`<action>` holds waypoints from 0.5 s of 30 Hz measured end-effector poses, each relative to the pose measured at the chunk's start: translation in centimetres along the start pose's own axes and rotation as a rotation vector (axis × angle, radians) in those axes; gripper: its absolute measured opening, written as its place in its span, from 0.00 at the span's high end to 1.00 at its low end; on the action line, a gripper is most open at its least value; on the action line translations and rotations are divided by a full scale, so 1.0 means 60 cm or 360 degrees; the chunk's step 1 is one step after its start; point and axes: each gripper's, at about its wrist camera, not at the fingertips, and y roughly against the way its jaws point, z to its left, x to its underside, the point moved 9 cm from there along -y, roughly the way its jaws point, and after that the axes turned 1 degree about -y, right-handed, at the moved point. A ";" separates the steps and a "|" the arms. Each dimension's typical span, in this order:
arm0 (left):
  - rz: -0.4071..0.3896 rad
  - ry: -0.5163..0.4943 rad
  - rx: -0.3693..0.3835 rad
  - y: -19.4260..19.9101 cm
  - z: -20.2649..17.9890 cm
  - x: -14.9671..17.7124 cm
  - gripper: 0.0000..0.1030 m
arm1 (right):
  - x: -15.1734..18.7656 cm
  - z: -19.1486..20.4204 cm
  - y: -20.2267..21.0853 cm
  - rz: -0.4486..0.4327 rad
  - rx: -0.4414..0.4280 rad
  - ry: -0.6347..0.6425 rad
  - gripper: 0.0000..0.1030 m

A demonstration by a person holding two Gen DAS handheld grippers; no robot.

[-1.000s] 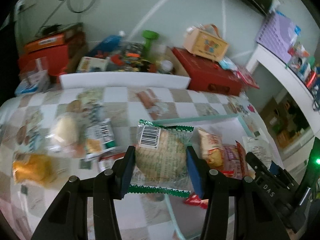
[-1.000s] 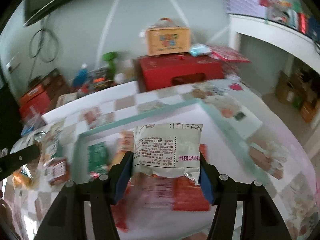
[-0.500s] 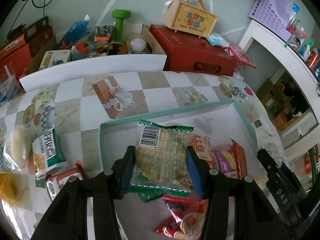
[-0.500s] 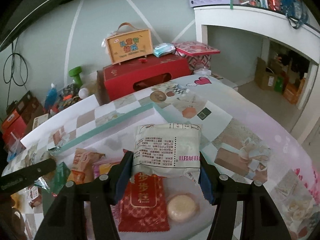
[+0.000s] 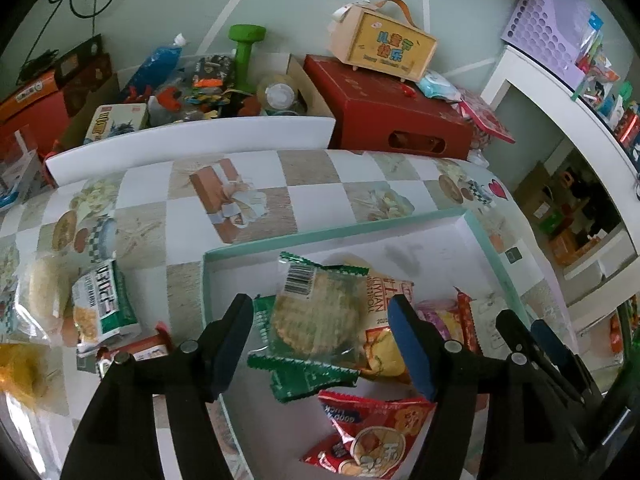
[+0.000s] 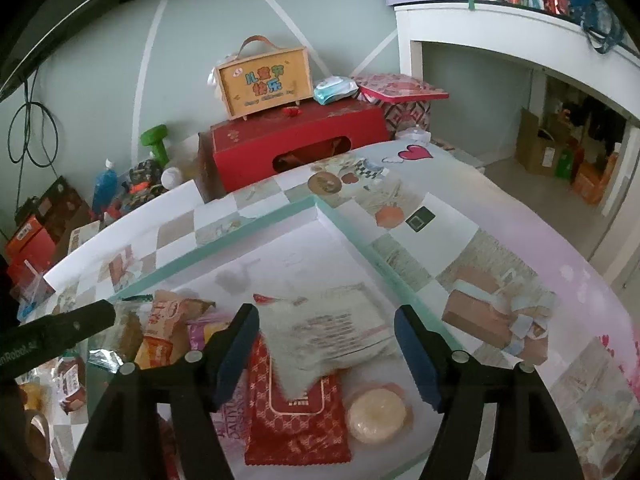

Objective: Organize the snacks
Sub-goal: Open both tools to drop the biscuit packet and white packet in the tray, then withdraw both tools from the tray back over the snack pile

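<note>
Two views. Left wrist: left gripper (image 5: 322,322) points down into the tray (image 5: 404,225), a shallow white box with a teal rim on the checkered worktop (image 5: 312,184). Its jaws are opening, pads clear on both sides of the cracker pack (image 5: 316,312), which lies between them on top of the other snacks; not gripped. Under and beside it: an orange pack (image 5: 384,344), a pink pack (image 5: 440,316), a red pack (image 5: 372,436) nearest the camera. Outside the tray, on the worktop at left: a green-white pack (image 5: 102,304), a clear bun pack (image 5: 40,296), something yellow (image 5: 18,368) at the edge, too blurred to name. Right gripper (image 5: 532,340) shows at the right edge of this view, over the tray's right side. Behind the worktop: red box (image 5: 384,116) with a wooden case (image 5: 386,50) on it, green dumbbell (image 5: 245,52). Right wrist: right gripper (image 6: 326,344) also over the tray (image 6: 256,236), jaws opening, pads off the white pack (image 6: 340,328), which lies flat and blurred between them, partly on a red-patterned pack (image 6: 296,420). Round cake (image 6: 376,410) in clear wrap just right of that. Left gripper's finger (image 6: 56,326) crosses the left edge above the orange pack (image 6: 164,328).
</note>
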 end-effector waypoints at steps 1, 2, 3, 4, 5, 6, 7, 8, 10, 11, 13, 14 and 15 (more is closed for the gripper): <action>-0.0002 0.0009 -0.0005 0.003 0.004 0.000 0.31 | 0.000 0.001 0.001 0.0003 0.0000 0.0004 0.28; -0.0001 0.0014 -0.0009 0.003 0.007 0.001 0.31 | 0.000 0.003 0.003 0.0006 -0.0001 0.0007 0.28; 0.0002 0.0023 -0.0017 0.004 0.011 0.001 0.31 | 0.000 0.004 0.004 0.0010 0.0000 0.0010 0.28; 0.0004 0.0029 -0.0025 0.004 0.015 0.002 0.31 | 0.000 0.006 0.005 0.0019 -0.0001 0.0013 0.26; 0.0007 0.0033 -0.0029 0.004 0.018 0.002 0.30 | 0.000 0.007 0.006 0.0025 0.0000 0.0016 0.21; 0.0007 0.0037 -0.0036 0.004 0.022 0.003 0.26 | 0.001 0.008 0.005 0.0035 0.0003 0.0022 0.13; 0.0003 0.0045 -0.0044 0.003 0.026 0.004 0.22 | 0.002 0.009 0.005 0.0037 0.0012 0.0030 0.09; -0.0001 0.0050 -0.0049 0.003 0.029 0.004 0.12 | 0.002 0.008 0.005 0.0036 0.0020 0.0034 0.00; -0.0034 0.0061 -0.0075 0.005 0.038 0.004 0.07 | 0.001 0.007 0.006 0.0031 0.0040 0.0036 0.00; -0.0046 0.0058 -0.0092 0.006 0.041 0.004 0.07 | 0.001 0.007 0.006 0.0036 0.0036 0.0033 0.00; -0.0059 0.0048 -0.0120 0.007 0.046 0.004 0.05 | 0.002 0.008 0.005 0.0045 0.0024 0.0026 0.00; -0.0063 0.0048 -0.0126 0.008 0.048 0.004 0.02 | 0.002 0.009 0.005 0.0046 0.0023 0.0028 0.00; -0.0072 0.0051 -0.0134 0.010 0.051 0.004 0.01 | 0.002 0.010 0.005 0.0046 0.0025 0.0032 0.00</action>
